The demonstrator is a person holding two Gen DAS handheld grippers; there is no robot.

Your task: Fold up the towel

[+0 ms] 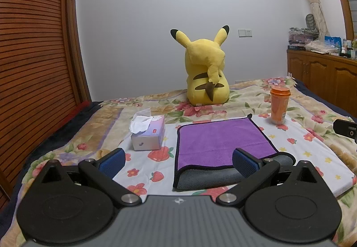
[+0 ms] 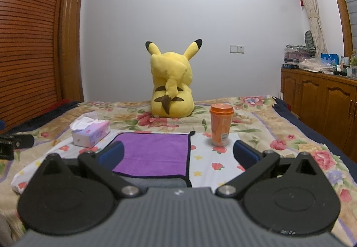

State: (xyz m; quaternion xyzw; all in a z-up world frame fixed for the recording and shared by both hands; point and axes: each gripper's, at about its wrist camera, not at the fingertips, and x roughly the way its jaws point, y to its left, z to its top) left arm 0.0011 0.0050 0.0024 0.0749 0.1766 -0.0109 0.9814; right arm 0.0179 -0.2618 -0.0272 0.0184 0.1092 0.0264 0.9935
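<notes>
A purple towel with a black hem lies flat on the strawberry-print sheet. Its near edge is turned over and shows a grey underside. My left gripper is open and empty, just short of the towel's near left corner. In the right wrist view the towel lies ahead and left. My right gripper is open and empty, with the towel's right hem between its fingers. Part of the right gripper's body shows at the right edge of the left wrist view.
A tissue box stands left of the towel. An orange cup stands at its far right corner. A yellow plush toy sits further back on the floral bedspread. A slatted wooden wardrobe is on the left, a cabinet on the right.
</notes>
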